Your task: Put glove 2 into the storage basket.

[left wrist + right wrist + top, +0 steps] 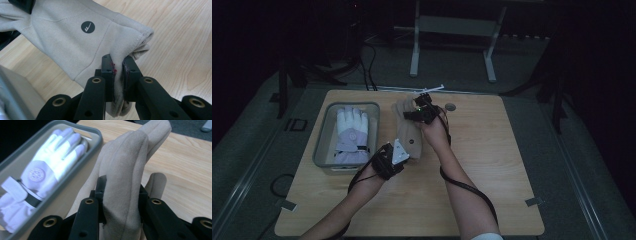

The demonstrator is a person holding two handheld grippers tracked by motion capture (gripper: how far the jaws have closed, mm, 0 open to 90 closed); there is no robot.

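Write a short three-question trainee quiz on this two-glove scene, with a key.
1. True or false: the beige glove is held by both grippers at once.
2. Where does the white glove lie? A) on the bare table B) in the grey tray C) between the right gripper's jaws
3. Fill in: the left gripper pinches the beige glove at its ____ end.

Key
1. True: the left gripper is shut on the cuff, the right gripper on the finger part.
2. B: it lies flat in the tray, left of the beige glove in the high view.
3. Cuff: the hemmed opening shows just past the jaws.
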